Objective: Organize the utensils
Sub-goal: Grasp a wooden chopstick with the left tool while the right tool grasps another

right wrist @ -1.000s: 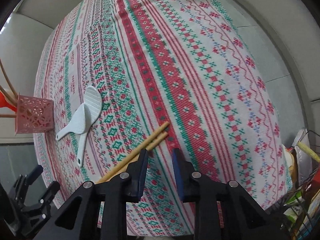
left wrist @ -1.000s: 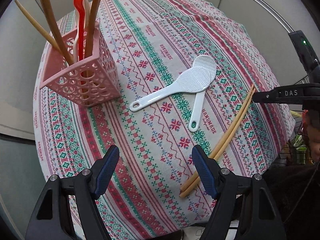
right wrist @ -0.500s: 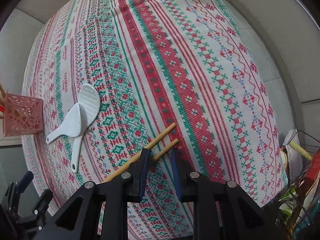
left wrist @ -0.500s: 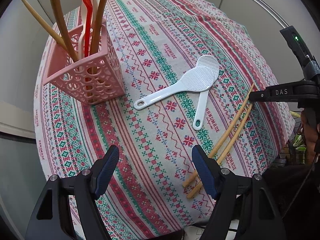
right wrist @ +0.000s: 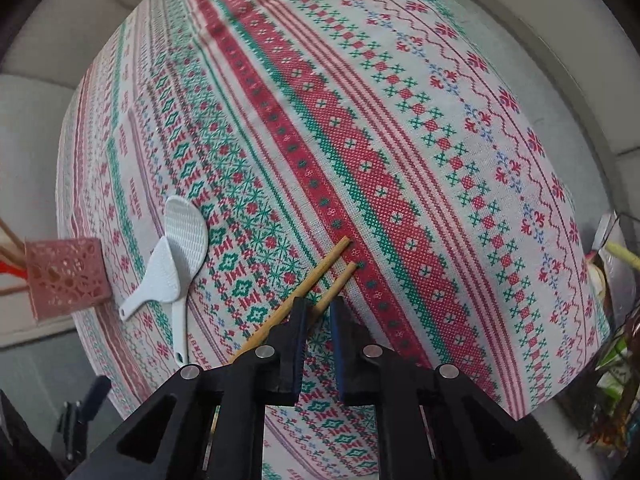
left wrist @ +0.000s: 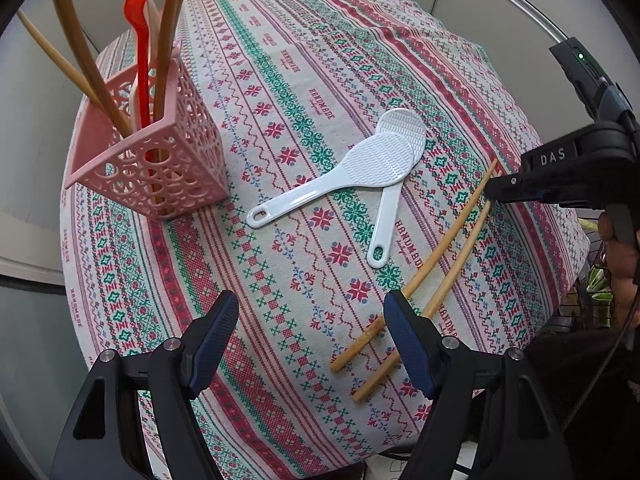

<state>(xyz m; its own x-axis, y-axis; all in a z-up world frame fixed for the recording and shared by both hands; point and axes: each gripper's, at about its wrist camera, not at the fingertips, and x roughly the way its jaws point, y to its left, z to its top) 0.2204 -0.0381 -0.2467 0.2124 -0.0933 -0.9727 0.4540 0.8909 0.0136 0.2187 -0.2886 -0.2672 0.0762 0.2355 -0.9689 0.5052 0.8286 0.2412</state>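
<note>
With the right gripper (right wrist: 318,316) just closing on one chopstick (right wrist: 334,286) of the pair lying right of the rice paddles (left wrist: 370,164), and the left gripper (left wrist: 310,338) held wide apart and empty, the stick is best clamped squarely before being lifted toward the pink basket (left wrist: 160,160) at far left.

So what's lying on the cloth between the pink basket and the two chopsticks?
Two white rice paddles, one overlapping the other, lie on the tablecloth between the pink basket and the chopsticks, clearest in the left wrist view.

Pink basket (left wrist: 168,172), 2 white paddles (left wrist: 360,172), perhaps tan chopsticks (left wrist: 440,256).
</note>
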